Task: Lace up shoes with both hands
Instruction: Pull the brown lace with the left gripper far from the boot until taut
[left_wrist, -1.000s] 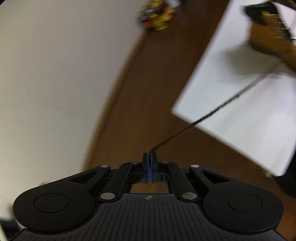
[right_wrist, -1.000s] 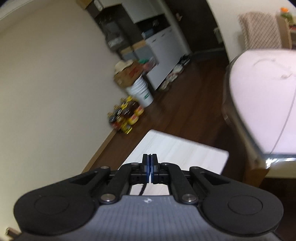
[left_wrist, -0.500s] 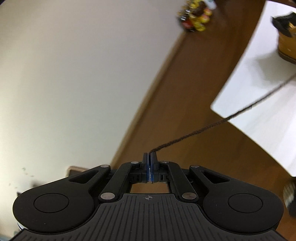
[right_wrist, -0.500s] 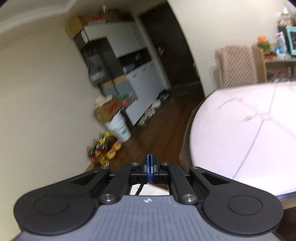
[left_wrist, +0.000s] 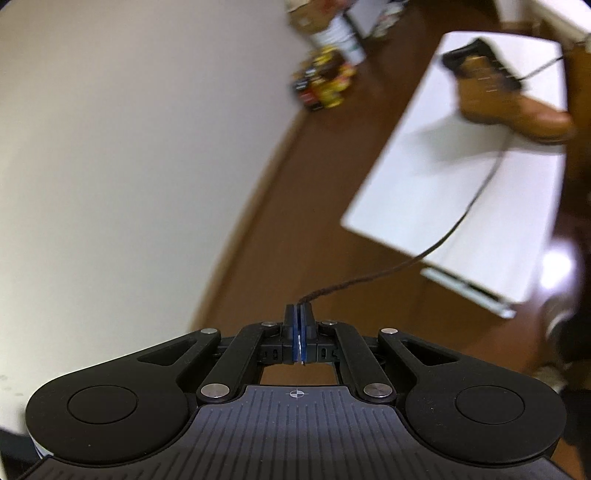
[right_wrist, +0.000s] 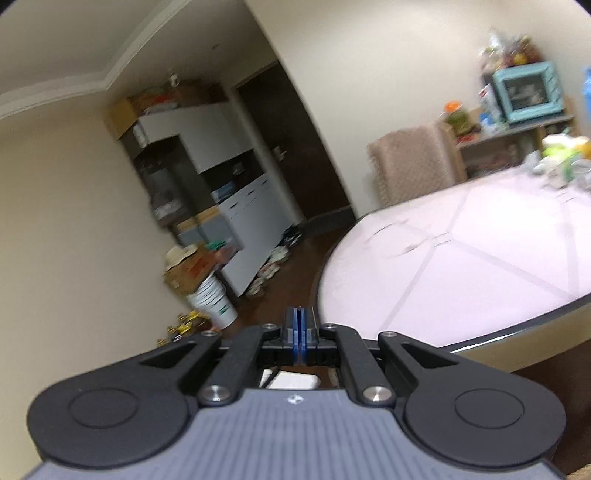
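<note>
In the left wrist view a tan boot (left_wrist: 509, 99) with a black collar stands on a low white table (left_wrist: 461, 206) at the upper right. My left gripper (left_wrist: 299, 314) is shut on the end of a dark brown lace (left_wrist: 454, 229), which curves slack across the table to the boot. A second lace end (left_wrist: 543, 68) rises from the boot to the upper right. My right gripper (right_wrist: 300, 321) is shut and raised, facing the room; a dark strand (right_wrist: 271, 376) shows below its jaws, and what it grips is hidden.
A beige wall fills the left of both views. Bottles (left_wrist: 325, 85) and a white bucket (right_wrist: 214, 302) stand on the brown floor by the wall. A large round pale table (right_wrist: 461, 269) is at the right, with a chair (right_wrist: 410, 166) and cluttered shelves behind.
My left gripper has swung so the boot and white table come further into view, and the lace has gone from taut to slack. My right gripper has tilted upward toward the room.
</note>
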